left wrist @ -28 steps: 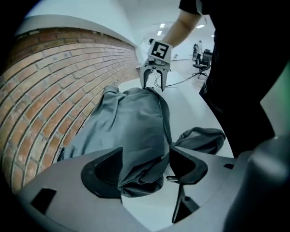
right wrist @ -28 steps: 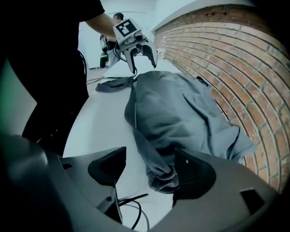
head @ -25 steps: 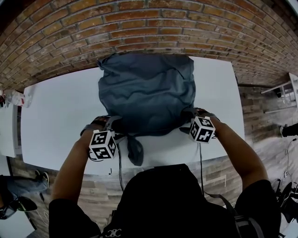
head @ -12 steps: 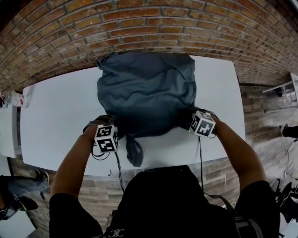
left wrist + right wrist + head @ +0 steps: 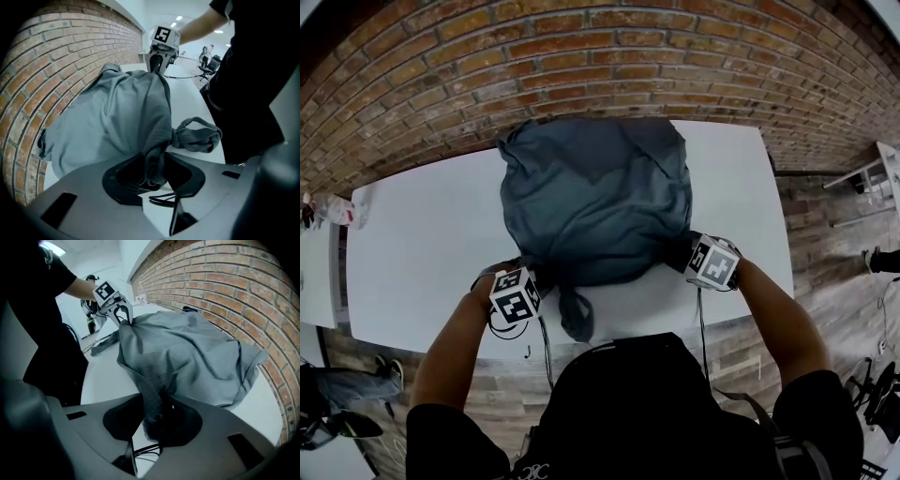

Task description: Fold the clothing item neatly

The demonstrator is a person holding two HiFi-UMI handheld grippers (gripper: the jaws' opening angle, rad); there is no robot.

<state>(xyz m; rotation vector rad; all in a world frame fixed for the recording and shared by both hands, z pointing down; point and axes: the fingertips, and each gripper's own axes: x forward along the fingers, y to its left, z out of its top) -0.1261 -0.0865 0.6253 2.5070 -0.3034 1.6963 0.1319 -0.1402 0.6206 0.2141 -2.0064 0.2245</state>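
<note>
So the left gripper (image 5: 525, 278) and right gripper (image 5: 690, 253), jaws just closed, each pinch a near corner of the blue-grey garment (image 5: 595, 202) lying mid bench (image 5: 422, 244), and I'd lift both evenly, keep that edge taut, and carry it straight to the far edge.

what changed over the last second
The left gripper and right gripper have just been closing their fingers and now pinch the garment at its near corners. It lies on the table as before, its bunched sleeve unmoved.
</note>
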